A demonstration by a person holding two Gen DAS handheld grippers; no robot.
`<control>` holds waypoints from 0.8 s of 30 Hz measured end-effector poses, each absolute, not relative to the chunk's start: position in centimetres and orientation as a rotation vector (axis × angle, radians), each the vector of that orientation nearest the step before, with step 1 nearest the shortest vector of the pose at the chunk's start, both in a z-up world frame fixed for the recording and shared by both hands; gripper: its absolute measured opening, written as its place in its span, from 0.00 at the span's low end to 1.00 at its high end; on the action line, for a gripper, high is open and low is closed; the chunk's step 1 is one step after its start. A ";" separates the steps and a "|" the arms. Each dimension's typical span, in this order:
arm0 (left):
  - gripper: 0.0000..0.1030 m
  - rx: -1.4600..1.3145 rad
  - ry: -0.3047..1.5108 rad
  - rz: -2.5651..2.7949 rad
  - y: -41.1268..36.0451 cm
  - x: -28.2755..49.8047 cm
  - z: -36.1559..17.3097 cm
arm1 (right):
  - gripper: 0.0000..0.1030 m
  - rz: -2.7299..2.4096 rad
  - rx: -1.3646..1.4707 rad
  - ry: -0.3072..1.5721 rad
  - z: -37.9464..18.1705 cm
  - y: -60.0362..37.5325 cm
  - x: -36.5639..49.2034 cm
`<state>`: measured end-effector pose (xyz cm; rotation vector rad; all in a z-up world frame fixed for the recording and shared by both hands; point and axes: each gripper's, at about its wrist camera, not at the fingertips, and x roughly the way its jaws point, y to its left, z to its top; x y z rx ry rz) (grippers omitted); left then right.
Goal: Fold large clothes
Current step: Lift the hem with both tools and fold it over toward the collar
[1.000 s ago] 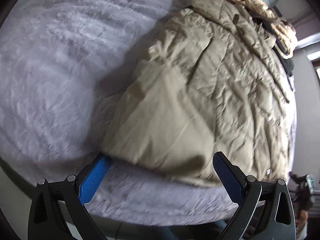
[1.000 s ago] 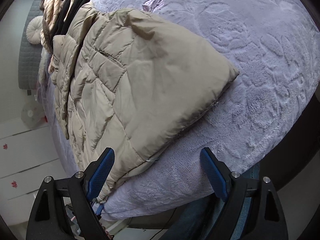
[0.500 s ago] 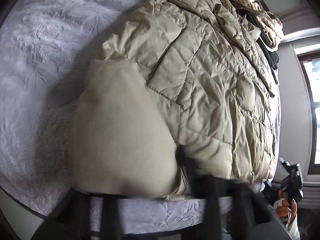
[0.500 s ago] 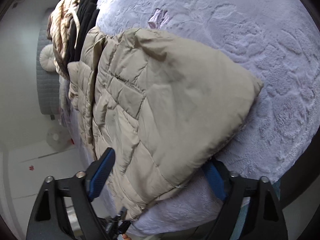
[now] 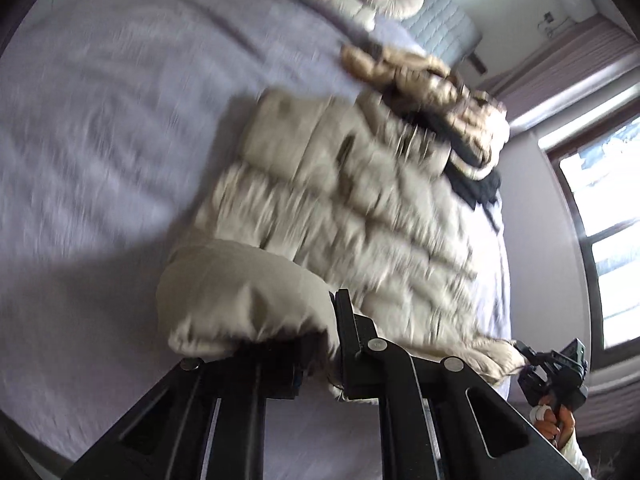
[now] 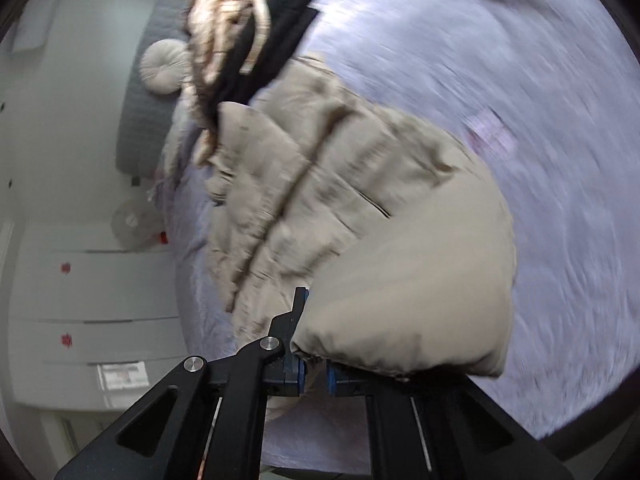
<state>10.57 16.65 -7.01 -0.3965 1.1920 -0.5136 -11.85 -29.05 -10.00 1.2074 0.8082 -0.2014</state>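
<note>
Both grippers closed on the coat hem.
Left gripper [image 5: 320, 360] and right gripper [image 6: 314, 372] have just clamped the beige coat [image 5: 340, 208] on the bed [image 5: 100, 120].

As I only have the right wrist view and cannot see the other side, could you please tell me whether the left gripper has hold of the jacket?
Observer: Yes. The left gripper, whose jaws have just been closing, is shut on the beige jacket at its near hem corner.
Operator: Thank you. Is there anything else in the room that I am missing?
Observer: A bright window, on the wall at the right of the left wrist view.
</note>
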 end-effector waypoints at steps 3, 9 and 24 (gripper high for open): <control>0.14 -0.406 1.122 -0.493 15.0 14.5 -4.4 | 0.08 -0.134 1.130 0.791 -7.0 -31.0 -6.7; 0.14 -0.393 1.053 -0.407 11.1 22.3 -1.8 | 0.08 -0.040 1.034 0.805 -4.1 -34.9 3.1; 0.15 -0.225 1.215 -0.287 4.3 36.4 -13.5 | 0.09 -0.217 1.053 1.000 -15.9 -39.7 17.9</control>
